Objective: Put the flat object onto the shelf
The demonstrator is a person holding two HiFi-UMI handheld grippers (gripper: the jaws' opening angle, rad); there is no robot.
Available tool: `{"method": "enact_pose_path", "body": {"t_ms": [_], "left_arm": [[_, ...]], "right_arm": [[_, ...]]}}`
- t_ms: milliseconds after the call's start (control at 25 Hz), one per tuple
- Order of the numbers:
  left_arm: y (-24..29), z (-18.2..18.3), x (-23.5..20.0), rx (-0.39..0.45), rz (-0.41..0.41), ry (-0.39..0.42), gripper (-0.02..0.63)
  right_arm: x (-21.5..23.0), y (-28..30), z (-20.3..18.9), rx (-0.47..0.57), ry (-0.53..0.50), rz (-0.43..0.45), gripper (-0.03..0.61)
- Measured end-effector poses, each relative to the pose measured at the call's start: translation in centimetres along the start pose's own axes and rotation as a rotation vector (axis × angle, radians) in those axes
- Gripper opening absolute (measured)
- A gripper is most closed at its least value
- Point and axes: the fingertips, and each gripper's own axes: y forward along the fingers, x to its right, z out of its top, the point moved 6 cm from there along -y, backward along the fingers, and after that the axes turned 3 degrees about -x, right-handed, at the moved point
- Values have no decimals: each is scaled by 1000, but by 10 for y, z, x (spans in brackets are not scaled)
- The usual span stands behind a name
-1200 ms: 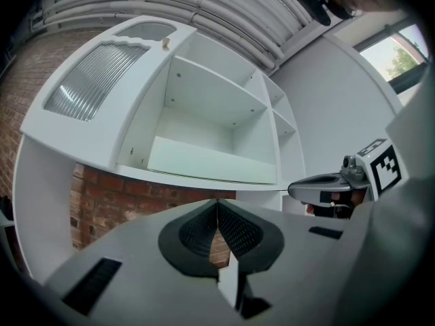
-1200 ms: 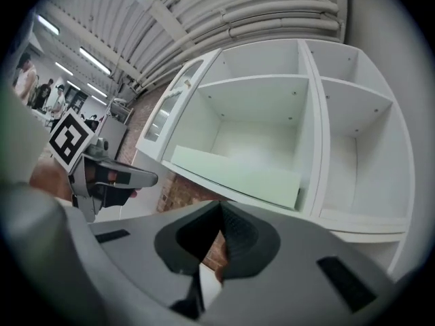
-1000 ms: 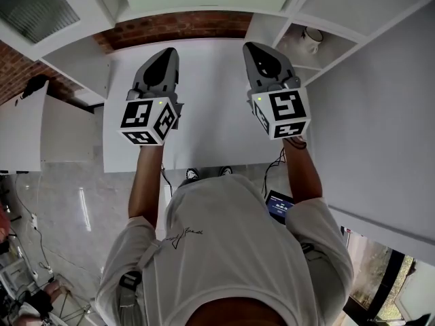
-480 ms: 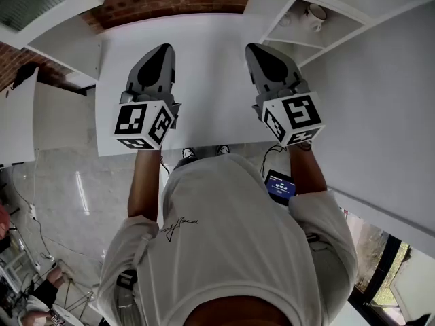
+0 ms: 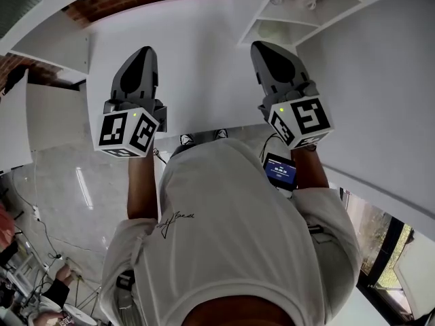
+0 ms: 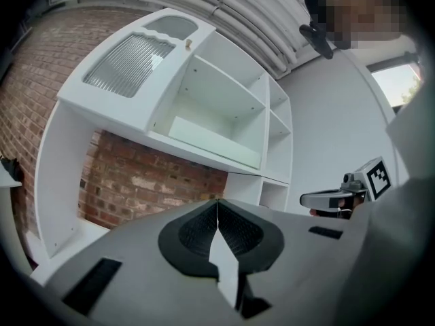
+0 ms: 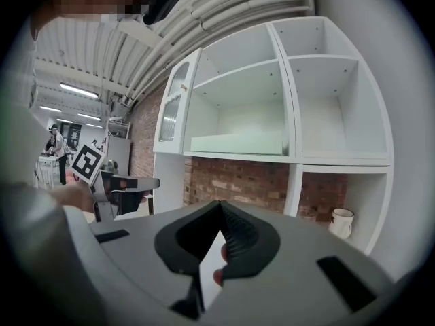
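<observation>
Gripping the board (image 5: 197, 66) by its near edge, the left gripper (image 5: 141, 54) and right gripper (image 5: 264, 49) have jaws closed on it, level before the shelf (image 7: 258, 156). Board is probably stiff, light and smooth. Wide-spaced edge holds should limit tilt and slip.

No wording is legible anywhere. The T-shirt (image 5: 224, 250) bears a thin scrawled print (image 5: 175, 224), too small to read. The small screen (image 5: 281, 171) shows pale illegible lines. The left cube (image 5: 127, 133) and right cube (image 5: 302, 122) carry black-and-white square markers only.
</observation>
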Motion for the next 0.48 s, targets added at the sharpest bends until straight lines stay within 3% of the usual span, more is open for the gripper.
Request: {"method": "enact_pose_path", "body": {"t_ms": [480], "left_arm": [[-26, -23, 14, -38, 18, -37, 15]], "right_arm": [[-18, -29, -29, -60, 135, 33, 26]]}}
